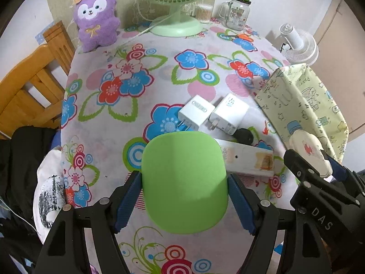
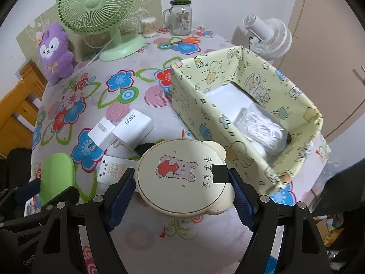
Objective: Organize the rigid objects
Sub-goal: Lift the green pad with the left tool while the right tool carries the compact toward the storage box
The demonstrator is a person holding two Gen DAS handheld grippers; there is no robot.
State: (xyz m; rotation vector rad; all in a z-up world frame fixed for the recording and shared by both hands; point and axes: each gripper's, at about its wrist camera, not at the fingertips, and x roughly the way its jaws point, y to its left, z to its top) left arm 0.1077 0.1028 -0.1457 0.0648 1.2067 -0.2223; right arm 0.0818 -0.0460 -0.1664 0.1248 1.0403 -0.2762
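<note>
My left gripper (image 1: 184, 194) is shut on a green rounded case (image 1: 184, 180) and holds it above the floral tablecloth; the case also shows in the right wrist view (image 2: 58, 175). My right gripper (image 2: 182, 187) is shut on a cream round case with a rabbit print (image 2: 180, 175), just left of the pale green fabric box (image 2: 200, 105); the case also shows in the left wrist view (image 1: 308, 150). Two white chargers (image 1: 198, 111) (image 1: 229, 113) and a white power strip (image 1: 248, 159) lie on the table beyond the green case. The box holds a white packet and a bag of cable (image 2: 264, 127).
At the table's far edge stand a purple plush (image 1: 95, 18), a green desk fan (image 1: 175, 4), a cotton swab tub (image 1: 203, 12) and a glass jar mug (image 1: 237, 11). Orange scissors (image 2: 184, 41) lie near the jar. A wooden chair (image 1: 34, 80) is at the left, a white fan (image 2: 267, 36) at the right.
</note>
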